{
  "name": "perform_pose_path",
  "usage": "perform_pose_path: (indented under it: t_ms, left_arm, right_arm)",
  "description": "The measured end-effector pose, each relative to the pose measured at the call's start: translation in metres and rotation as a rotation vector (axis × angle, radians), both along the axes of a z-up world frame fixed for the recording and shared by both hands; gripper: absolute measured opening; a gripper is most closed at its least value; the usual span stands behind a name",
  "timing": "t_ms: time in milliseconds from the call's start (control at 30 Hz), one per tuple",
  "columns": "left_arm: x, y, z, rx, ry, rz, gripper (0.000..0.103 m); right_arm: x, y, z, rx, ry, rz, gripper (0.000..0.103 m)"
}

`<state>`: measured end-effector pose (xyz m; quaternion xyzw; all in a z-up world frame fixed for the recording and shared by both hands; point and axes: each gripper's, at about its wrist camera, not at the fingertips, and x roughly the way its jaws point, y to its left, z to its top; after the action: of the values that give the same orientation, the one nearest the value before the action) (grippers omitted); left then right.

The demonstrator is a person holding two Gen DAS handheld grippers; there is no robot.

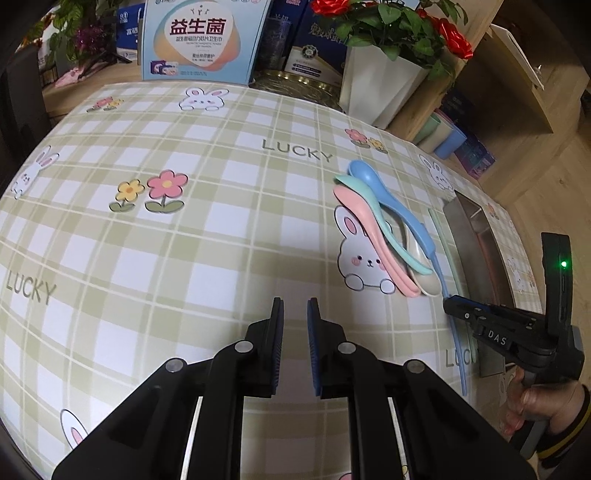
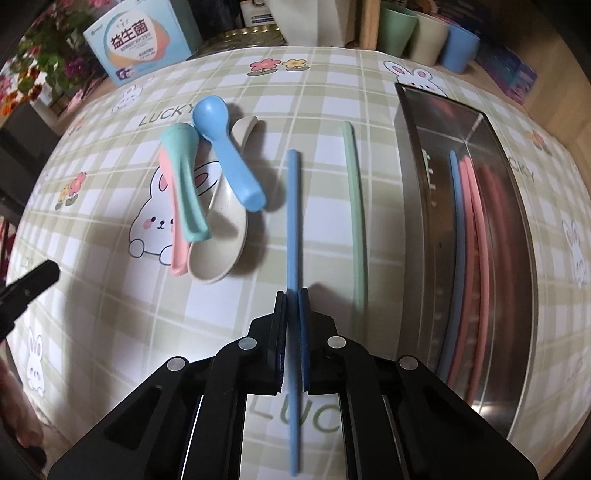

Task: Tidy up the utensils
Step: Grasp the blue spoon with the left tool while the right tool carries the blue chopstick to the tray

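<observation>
My right gripper (image 2: 294,295) is shut on a blue chopstick (image 2: 293,206), which runs straight ahead just above the checked tablecloth; the gripper also shows in the left wrist view (image 1: 452,301). A green chopstick (image 2: 355,206) lies to its right. A pile of spoons sits to the left: blue (image 2: 225,151), teal (image 2: 186,177), pink (image 2: 173,229) and cream (image 2: 221,240); the pile also shows in the left wrist view (image 1: 384,221). A steel tray (image 2: 410,206) at the right holds one blue and several pink chopsticks (image 2: 471,258). My left gripper (image 1: 294,306) is open and empty, left of the spoons.
Green, cream and blue cups (image 2: 424,33) stand behind the tray. A light blue printed box (image 1: 203,37), a white flower pot with red roses (image 1: 384,85) and other boxes line the far table edge. The tablecloth (image 1: 184,240) spreads to the left.
</observation>
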<state>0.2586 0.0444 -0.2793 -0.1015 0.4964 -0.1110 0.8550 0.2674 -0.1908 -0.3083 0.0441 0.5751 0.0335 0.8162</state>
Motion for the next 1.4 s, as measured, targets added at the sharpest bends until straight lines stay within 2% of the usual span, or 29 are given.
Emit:
perform_pose_path:
  t_ms: [267, 633, 733, 867, 1100, 1233, 1333, 1400]
  left_arm:
    - [-0.007, -0.006, -0.012, 0.002, 0.035, -0.002, 0.013]
    - [-0.015, -0.010, -0.013, 0.035, 0.036, 0.010, 0.013]
    - [-0.018, -0.010, -0.014, 0.034, 0.053, 0.012, 0.014]
    - [-0.023, -0.011, -0.015, 0.038, 0.070, 0.006, 0.017]
    - [-0.017, -0.017, -0.002, 0.061, 0.058, -0.012, 0.017]
    - [-0.004, -0.028, 0.012, 0.014, 0.052, -0.034, 0.017]
    - [0.009, -0.051, 0.019, -0.038, 0.053, -0.061, 0.017]
    - [0.021, -0.071, 0.021, -0.042, 0.056, -0.083, 0.017]
  right_arm:
    - [-0.018, 0.008, -0.001, -0.038, -0.046, 0.023, 0.006]
    - [-0.022, 0.004, -0.002, -0.010, -0.080, 0.018, 0.006]
    - [-0.023, 0.000, -0.002, 0.029, -0.083, 0.002, 0.006]
    - [-0.030, -0.013, -0.002, 0.169, -0.075, -0.046, 0.006]
    - [-0.037, -0.027, 0.035, 0.235, -0.202, -0.058, 0.006]
    - [-0.039, -0.042, 0.056, 0.271, -0.279, -0.082, 0.006]
    - [-0.040, -0.055, 0.067, 0.281, -0.325, -0.095, 0.006]
    - [-0.039, -0.061, 0.072, 0.276, -0.351, -0.096, 0.006]
